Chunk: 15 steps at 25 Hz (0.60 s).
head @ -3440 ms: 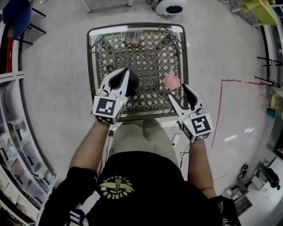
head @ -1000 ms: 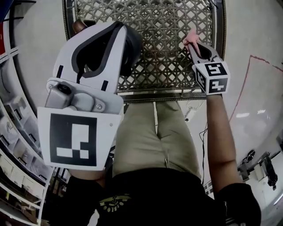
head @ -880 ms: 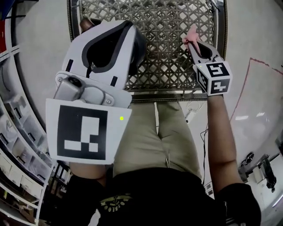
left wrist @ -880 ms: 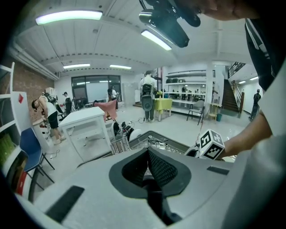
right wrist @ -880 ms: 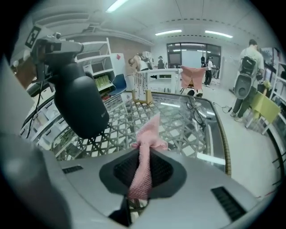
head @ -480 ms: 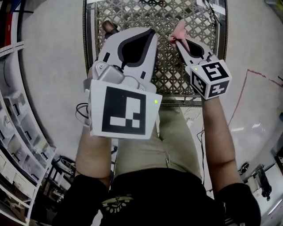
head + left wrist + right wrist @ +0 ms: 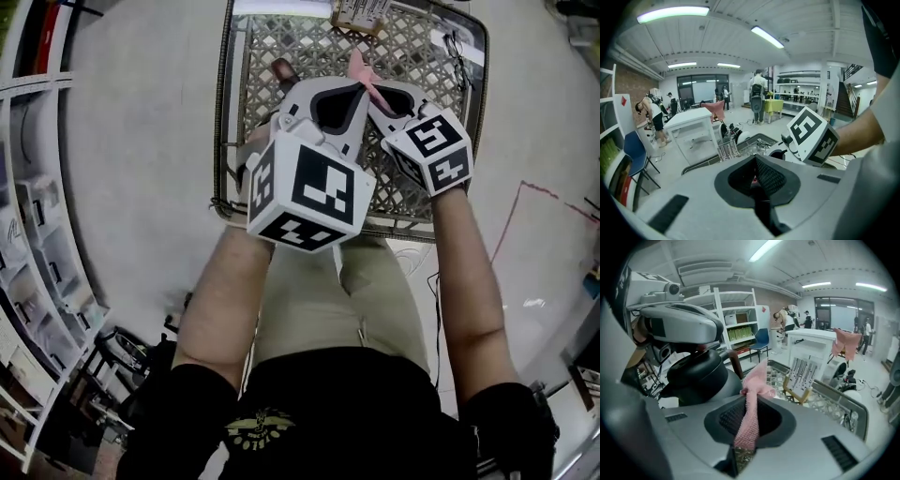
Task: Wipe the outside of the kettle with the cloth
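Standing on grey floor (image 7: 141, 187), lattice table (image 7: 281, 37)

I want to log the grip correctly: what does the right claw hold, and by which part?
The right claw holds the pink cloth, clamped along a folded strip between the pads. A bunched end sticks out past the tips, near the black kettle.

Nothing legible shows. The white cube (image 7: 309, 187) of the left gripper (image 7: 754, 163) and the matching cube (image 7: 433, 150) of the right gripper (image 7: 749, 401) bear only black-and-white square patterns. The yellow emblem (image 7: 255, 431) on the person's black shirt (image 7: 347, 403) and the print on the pale card (image 7: 358, 11) at the metal lattice table's (image 7: 225, 122) far edge are too small to read.
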Available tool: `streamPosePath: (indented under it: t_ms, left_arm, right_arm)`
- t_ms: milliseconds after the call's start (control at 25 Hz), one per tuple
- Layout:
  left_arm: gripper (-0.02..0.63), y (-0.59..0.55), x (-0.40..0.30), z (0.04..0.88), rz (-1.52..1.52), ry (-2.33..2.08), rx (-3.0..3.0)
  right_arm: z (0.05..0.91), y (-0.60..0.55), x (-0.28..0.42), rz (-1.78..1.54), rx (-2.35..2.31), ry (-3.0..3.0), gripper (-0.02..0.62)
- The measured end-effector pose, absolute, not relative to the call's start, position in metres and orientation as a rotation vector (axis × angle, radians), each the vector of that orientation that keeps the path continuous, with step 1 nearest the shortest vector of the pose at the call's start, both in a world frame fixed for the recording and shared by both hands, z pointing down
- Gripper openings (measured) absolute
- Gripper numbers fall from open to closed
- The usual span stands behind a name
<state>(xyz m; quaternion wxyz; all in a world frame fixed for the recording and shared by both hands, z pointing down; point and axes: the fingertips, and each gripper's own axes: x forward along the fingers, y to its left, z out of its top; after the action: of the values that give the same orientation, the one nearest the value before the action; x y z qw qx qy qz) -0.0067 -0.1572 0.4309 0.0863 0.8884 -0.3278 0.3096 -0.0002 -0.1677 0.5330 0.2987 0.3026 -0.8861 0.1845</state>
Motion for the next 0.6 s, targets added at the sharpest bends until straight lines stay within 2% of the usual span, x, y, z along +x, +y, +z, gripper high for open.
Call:
streamPosePath:
  t_ms: [600]
  left_arm:
    - [0.006, -0.159, -0.01, 0.429, 0.847, -0.865, 2.608]
  right_arm:
    - [0.536, -0.099, 0.0, 0.515, 0.677, -2.214, 0.044]
